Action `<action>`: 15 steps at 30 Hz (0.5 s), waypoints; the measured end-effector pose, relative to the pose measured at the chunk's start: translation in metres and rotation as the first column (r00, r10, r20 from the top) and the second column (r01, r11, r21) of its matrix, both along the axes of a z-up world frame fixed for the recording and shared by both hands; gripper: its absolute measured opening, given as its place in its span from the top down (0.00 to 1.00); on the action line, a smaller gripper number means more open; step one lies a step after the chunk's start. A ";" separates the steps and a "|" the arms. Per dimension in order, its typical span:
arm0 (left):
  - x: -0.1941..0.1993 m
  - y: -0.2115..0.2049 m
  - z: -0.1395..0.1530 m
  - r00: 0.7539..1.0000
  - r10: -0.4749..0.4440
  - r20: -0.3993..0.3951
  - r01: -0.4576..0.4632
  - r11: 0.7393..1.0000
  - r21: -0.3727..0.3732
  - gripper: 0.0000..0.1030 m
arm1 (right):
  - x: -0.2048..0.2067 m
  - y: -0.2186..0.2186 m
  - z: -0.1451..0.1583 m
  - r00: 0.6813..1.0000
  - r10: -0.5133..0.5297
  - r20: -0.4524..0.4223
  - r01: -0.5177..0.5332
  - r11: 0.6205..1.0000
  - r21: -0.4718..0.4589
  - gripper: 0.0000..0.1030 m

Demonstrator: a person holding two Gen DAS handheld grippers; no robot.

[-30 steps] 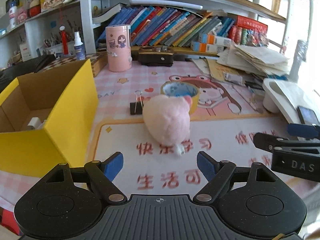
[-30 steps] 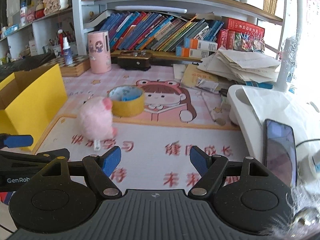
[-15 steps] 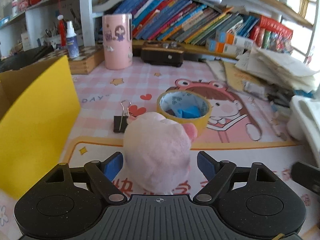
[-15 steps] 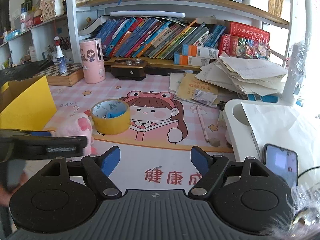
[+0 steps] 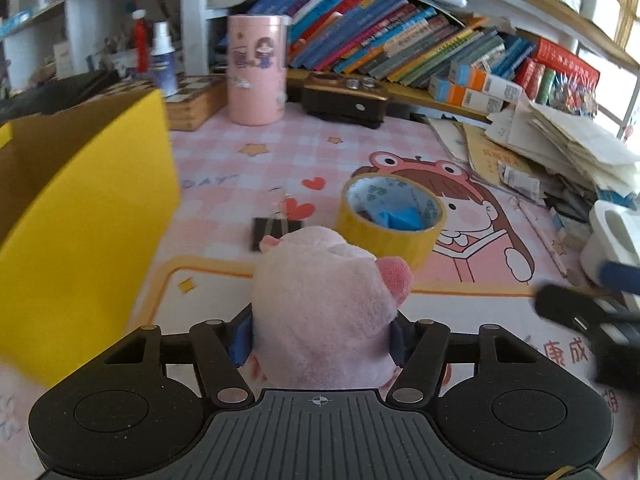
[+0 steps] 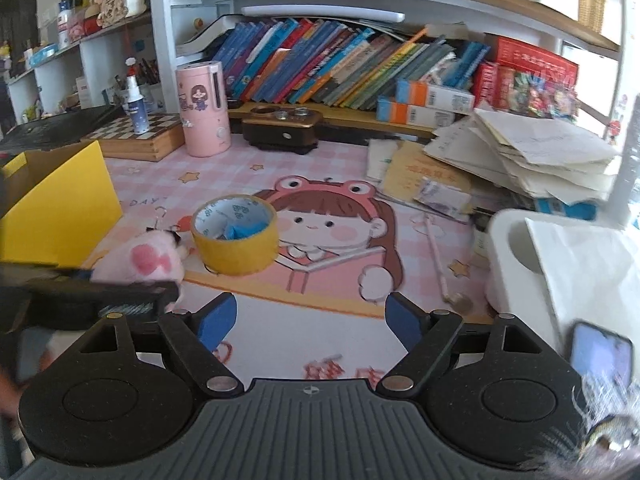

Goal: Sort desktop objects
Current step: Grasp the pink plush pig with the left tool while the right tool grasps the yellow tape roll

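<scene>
Pink plush toy (image 5: 324,312): one, sitting between the two blue pads of the left claw (image 5: 320,338), which presses it on both sides. It is low over the printed mat, just beside the yellow box.
Left claw: clamped on the plush toy; seen from the right wrist as a dark bar across the toy (image 6: 138,258).
Right claw (image 6: 308,316): fingers spread apart, nothing between them, over the mat's white part.
Tape roll (image 5: 388,216): one, yellow, lying flat just behind the toy, something blue inside its core.
Binder clip (image 5: 276,230): one, black, on the mat to the left of the tape.
Yellow box (image 5: 80,216): one, open-topped, brown cardboard inside, at the left of the counter.
Mat (image 6: 320,184): pink check with a cartoon girl in a frog hat; "DAY" can be read near the box, and red Chinese characters along the near edge, partly cut off.
Pink canister (image 6: 202,108): one, cartoon girl printed on it, upright at the back.
Phone (image 6: 600,354): one, screen lit, at the right edge.
Books (image 6: 340,68): a long leaning row on the shelf; titles too small to read.
</scene>
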State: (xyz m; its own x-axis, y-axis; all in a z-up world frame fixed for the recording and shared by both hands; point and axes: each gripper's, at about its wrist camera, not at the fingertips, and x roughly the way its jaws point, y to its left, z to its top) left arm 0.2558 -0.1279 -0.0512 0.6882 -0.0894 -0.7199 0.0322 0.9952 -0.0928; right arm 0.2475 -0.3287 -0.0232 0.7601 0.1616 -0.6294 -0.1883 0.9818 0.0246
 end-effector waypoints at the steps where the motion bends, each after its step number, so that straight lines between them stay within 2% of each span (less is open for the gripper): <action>1: -0.005 0.005 0.003 1.000 0.004 -0.001 -0.004 1.000 -0.012 0.39 | 0.005 0.003 -0.001 1.000 0.012 0.001 -0.012 1.000 0.001 0.20; 4: -0.023 0.019 0.010 1.000 0.009 -0.011 -0.009 0.999 -0.038 0.39 | 0.023 0.013 -0.005 0.998 0.062 -0.002 -0.062 0.998 0.001 0.19; 10: -0.055 0.029 0.018 1.000 0.020 -0.021 -0.021 1.000 -0.022 0.38 | 0.071 0.046 -0.027 0.983 0.181 -0.041 -0.183 0.982 -0.039 0.19; 15: -0.072 0.037 0.022 0.999 0.044 -0.021 -0.044 0.999 -0.015 0.38 | 0.107 0.071 -0.044 0.977 0.208 -0.048 -0.210 0.976 -0.052 0.11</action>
State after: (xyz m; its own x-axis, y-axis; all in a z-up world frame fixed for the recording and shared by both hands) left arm 0.1837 -0.0906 -0.0287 0.6767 -0.0706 -0.7329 -0.0135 0.9940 -0.1083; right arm 0.3546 -0.2581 -0.0668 0.6860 0.2776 -0.6726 -0.3897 0.9208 -0.0174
